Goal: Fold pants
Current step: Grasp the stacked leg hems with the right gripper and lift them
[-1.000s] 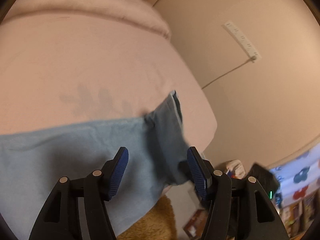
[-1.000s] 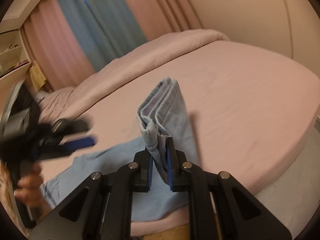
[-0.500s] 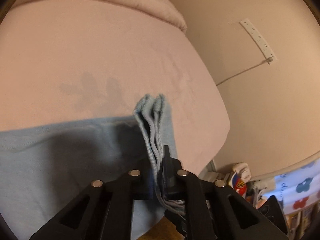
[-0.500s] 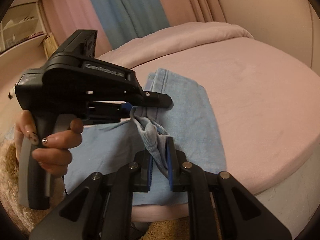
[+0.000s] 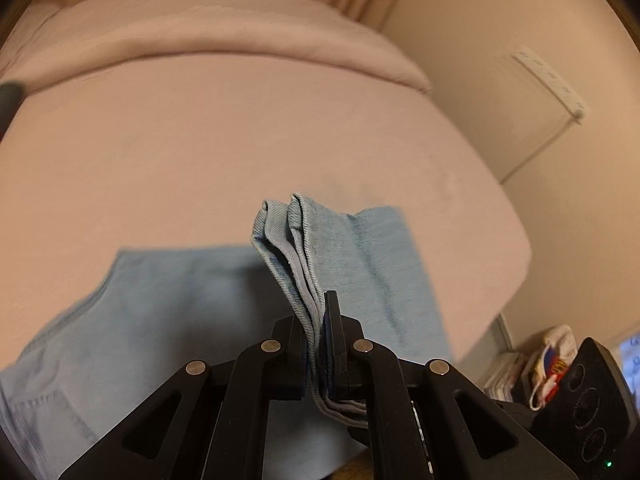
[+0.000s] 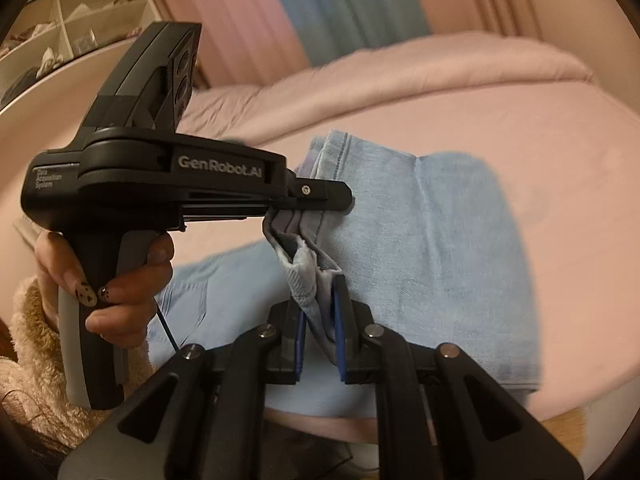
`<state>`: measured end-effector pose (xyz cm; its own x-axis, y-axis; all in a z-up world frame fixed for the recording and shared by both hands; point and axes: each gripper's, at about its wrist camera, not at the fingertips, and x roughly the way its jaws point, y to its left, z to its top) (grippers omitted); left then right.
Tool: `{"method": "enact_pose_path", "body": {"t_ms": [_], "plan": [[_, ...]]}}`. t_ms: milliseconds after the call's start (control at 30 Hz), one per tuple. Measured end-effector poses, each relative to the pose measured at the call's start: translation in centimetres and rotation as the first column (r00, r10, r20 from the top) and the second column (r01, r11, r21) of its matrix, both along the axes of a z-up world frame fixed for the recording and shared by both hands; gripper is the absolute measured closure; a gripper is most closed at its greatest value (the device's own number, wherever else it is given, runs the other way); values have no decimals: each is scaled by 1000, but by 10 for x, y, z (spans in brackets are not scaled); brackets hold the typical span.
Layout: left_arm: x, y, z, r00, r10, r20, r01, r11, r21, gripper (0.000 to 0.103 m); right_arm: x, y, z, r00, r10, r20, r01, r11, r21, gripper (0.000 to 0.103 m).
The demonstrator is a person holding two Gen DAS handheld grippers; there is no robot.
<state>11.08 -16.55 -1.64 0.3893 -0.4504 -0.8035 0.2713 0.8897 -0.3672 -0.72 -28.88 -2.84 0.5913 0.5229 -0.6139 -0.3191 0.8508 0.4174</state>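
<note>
Light blue denim pants lie on a pink bed near its front edge, partly folded over. My left gripper is shut on the stacked hem layers of the pants, held a little above the bed. My right gripper is shut on the same bunched hems, just below the left gripper, which shows side-on in the right wrist view. The folded leg drapes to the right of both grippers.
A rolled pink duvet lies along the far side of the bed. A wall with a power strip is to the right. Clutter sits on the floor by the bed corner. Shelves stand at the left.
My left gripper was open a second ago and has shut on the pant hems beside my right gripper. Both grippers have moved the hems further over the bed.
</note>
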Motion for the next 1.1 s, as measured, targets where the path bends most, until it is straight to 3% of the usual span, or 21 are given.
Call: {"method": "enact_pose_path", "body": {"t_ms": [233,433,600,700,767,1000,1100], "plan": [[0,13,-36,997,56,-61,-54,998,34,99,12,24,-22,995,59,-85,-62,997,-34,90],[-7,16,-33,997,59,-46,-58,998,31,99,11,33,-21,992,63,-109,-72,994,-77,84],[-14,20,-14,999,37,8,-37,999,-3,99,6,35,-1,998,41,-51,-48,987,-150,64],[-17,25,-16,999,33,7,-33,999,1,99,0,15,5,999,2,-48,-8,992,-123,46],[-19,29,-19,999,42,8,-42,999,8,99,-4,1,5,999,-22,-45,17,996,-93,41],[-6,32,-49,995,84,-48,-80,994,73,99,13,-31,-10,981,-168,-92,157,980,-125,41],[-5,34,-55,995,87,-45,-83,993,81,99,23,-31,-26,970,-217,-110,188,956,-225,43]]}}
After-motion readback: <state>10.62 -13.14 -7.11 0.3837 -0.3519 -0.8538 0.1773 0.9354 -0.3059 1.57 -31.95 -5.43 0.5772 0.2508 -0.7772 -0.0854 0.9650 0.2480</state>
